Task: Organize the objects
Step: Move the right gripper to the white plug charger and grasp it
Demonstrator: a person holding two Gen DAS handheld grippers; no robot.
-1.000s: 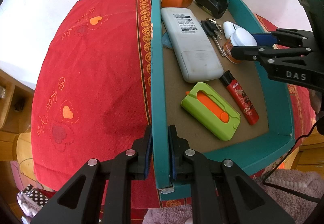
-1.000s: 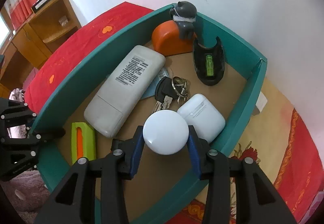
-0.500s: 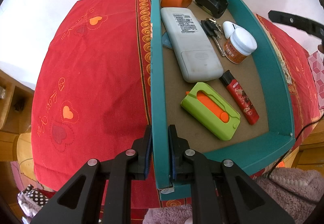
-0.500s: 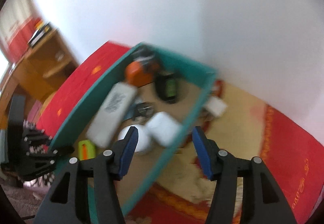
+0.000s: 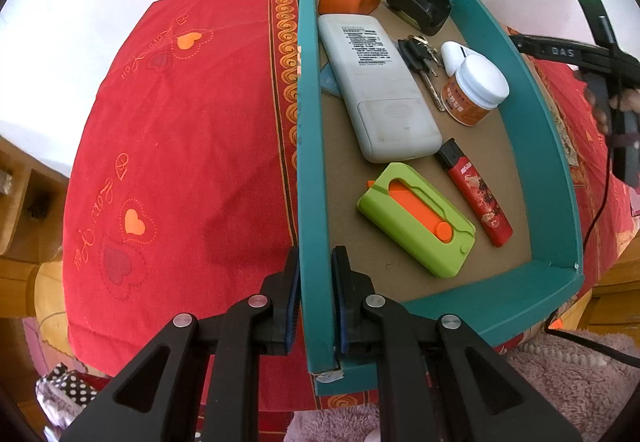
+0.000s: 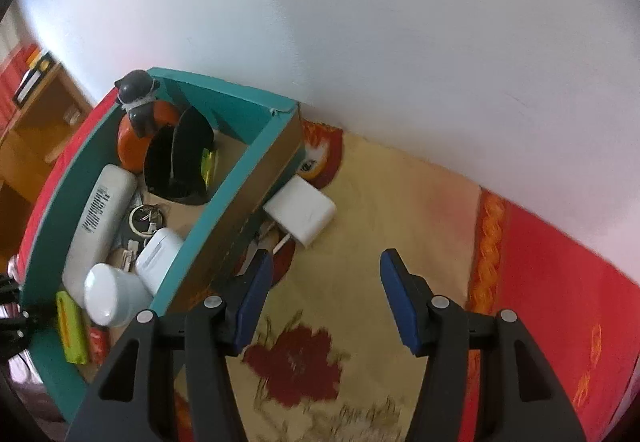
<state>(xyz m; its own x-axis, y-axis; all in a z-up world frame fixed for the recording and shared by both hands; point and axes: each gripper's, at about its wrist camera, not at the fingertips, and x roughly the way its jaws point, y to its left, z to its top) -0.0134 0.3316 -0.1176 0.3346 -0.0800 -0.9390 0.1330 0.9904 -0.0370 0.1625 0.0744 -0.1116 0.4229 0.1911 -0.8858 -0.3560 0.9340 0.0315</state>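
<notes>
The right gripper [image 6: 326, 292] let go of the white-lid jar [image 5: 475, 90] & its jaws opened up w/ nothing between them. The jar now stands in the teal box [image 5: 532, 90], next to the white case [image 5: 454, 56]. The gripper moved out of the box & is over the yellow cloth [image 6: 380, 226], near the white charger [image 6: 300, 211].

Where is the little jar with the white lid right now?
The jar stands inside the teal box, near its right wall in the left wrist view, touching the white earbud case behind it, with the keys beside them.
</notes>
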